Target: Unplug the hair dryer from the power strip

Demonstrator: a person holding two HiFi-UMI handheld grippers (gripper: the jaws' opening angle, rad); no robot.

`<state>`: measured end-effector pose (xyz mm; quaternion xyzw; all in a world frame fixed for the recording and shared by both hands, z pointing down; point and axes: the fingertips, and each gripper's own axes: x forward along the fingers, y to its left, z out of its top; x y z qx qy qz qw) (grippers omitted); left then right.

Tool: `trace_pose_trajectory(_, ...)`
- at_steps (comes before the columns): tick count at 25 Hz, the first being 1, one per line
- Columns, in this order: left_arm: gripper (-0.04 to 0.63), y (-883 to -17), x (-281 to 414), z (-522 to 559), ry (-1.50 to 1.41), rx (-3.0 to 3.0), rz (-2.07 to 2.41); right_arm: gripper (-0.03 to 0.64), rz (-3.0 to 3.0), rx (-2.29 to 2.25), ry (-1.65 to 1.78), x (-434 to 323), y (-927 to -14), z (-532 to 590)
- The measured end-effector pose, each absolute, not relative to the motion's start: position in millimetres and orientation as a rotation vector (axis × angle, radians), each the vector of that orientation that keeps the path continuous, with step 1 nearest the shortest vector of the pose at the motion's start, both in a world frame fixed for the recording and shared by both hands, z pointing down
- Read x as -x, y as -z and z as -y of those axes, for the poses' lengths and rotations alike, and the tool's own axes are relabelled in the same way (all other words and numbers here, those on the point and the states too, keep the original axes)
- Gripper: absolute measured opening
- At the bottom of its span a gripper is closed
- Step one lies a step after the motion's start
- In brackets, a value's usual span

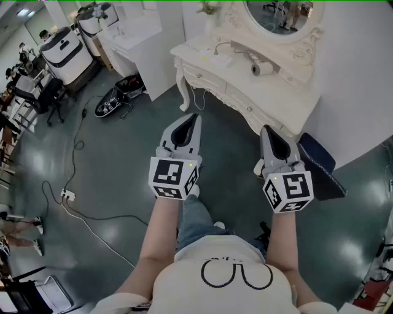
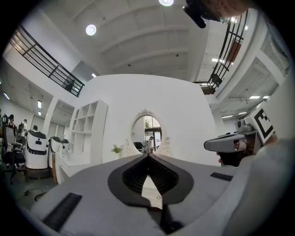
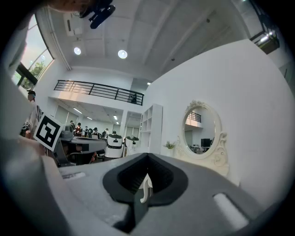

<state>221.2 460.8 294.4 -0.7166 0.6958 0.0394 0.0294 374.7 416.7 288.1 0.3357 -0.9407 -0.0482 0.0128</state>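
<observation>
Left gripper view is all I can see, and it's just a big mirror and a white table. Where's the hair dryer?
Observer: The head view shows the hair dryer lying on the white table, just below the mirror.
Operator: Is my other gripper holding anything?
Observer: No. In its own view the right gripper is shut, with nothing between its jaws.
Operator: Am I close to the table?
Observer: Not yet. In the head view the left gripper and the right one both hang over the floor, short of the table's edge.
</observation>
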Motion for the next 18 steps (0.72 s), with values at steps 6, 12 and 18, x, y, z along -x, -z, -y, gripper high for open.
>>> trace_pose_trajectory(6,-0.002,-300.8,-208.7,-446.0,-0.107,2.235,-2.140,-0.003,2.931,-1.076,0.140,-363.1,-292.0,-402.6)
trace_pose_trajectory(12,-0.002,-310.9,-178.3,-425.0,-0.129,2.258,-2.159,-0.003,2.915,-1.038,0.112,-329.4,-303.4,-379.7)
trace_pose_trajectory(18,-0.002,-323.8,-134.6,-378.1,-0.118,2.284,-2.156,-0.003,2.947,-1.052,0.057,-283.5,-310.4,-335.0)
